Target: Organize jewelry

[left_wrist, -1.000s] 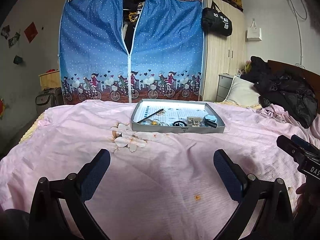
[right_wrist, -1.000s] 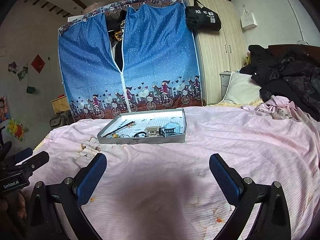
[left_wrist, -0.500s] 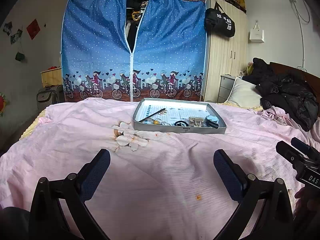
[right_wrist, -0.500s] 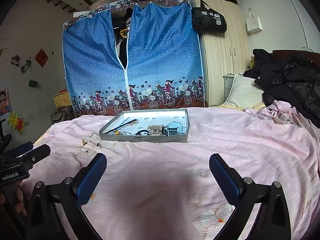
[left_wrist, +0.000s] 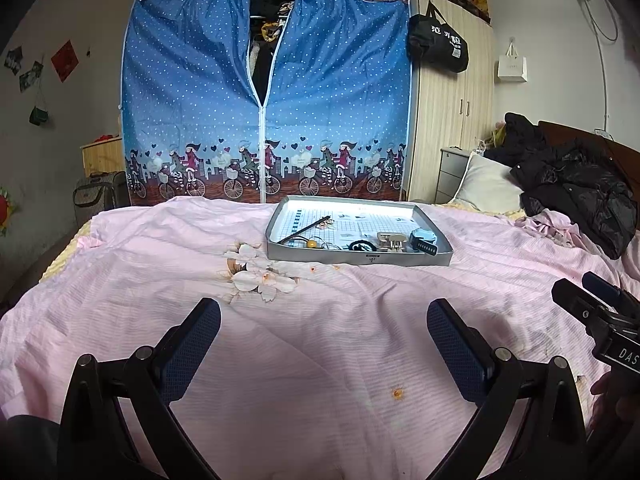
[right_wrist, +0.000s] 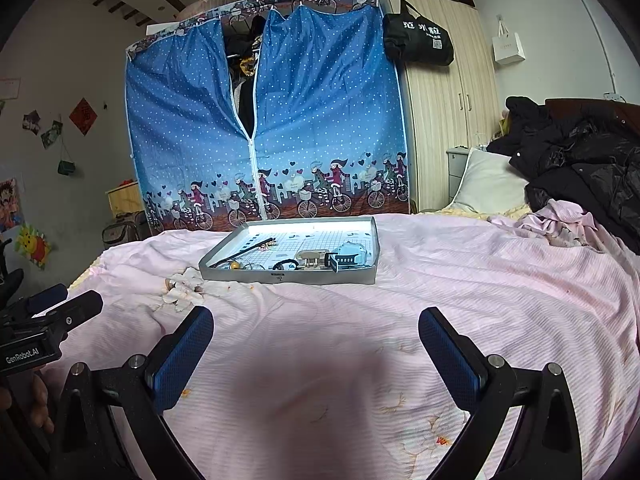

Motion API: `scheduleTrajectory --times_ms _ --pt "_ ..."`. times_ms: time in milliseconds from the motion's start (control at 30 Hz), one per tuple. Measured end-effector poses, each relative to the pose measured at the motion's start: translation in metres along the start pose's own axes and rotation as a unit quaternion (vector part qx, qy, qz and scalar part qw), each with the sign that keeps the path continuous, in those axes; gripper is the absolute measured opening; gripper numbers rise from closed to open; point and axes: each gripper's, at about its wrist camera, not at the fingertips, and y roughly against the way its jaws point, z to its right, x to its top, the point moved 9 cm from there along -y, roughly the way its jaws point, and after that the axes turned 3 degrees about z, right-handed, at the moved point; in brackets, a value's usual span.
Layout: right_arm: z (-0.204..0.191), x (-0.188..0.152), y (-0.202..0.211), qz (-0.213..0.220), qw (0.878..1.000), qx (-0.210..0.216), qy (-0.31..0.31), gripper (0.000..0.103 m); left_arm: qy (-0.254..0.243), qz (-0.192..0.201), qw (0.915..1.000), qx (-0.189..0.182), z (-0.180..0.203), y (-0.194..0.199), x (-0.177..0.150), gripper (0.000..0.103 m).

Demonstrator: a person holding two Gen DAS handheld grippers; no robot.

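A shallow grey tray point(left_wrist: 446, 255) point(right_wrist: 374, 276) lies on the pink bedsheet, well ahead of both grippers. Inside it I see a black stick point(left_wrist: 308, 227) point(right_wrist: 244, 253), an orange bead point(left_wrist: 311, 244) point(right_wrist: 235, 265), a black ring point(left_wrist: 362, 246) point(right_wrist: 285, 263), a beige hair claw point(left_wrist: 390, 240) point(right_wrist: 312, 258) and a light blue watch point(left_wrist: 423, 239) point(right_wrist: 350, 255). My left gripper point(left_wrist: 324, 320) is open over bare sheet, nothing between its fingers. My right gripper point(right_wrist: 316, 328) is also open and empty; it shows at the right edge of the left wrist view point(left_wrist: 592, 300).
The pink sheet point(left_wrist: 320, 340) has a flower print point(left_wrist: 256, 276) left of the tray. A blue fabric wardrobe point(left_wrist: 264, 100) and a wooden cupboard point(left_wrist: 452, 112) stand beyond the bed. A pillow point(left_wrist: 488, 184) and black jackets point(left_wrist: 580, 184) lie at the right.
Both views have tilted and shifted slightly; the tray sits a little lower in the frames. Both grippers stay open and empty.
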Motion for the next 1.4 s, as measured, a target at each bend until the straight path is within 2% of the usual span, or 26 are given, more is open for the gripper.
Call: scheduleTrajectory --times_ms 1400 --pt "-0.0007 0.0002 -0.0001 0.000 1.000 0.000 0.001 0.103 -0.006 0.000 1.0000 0.000 0.0004 0.0008 -0.0011 0.101"
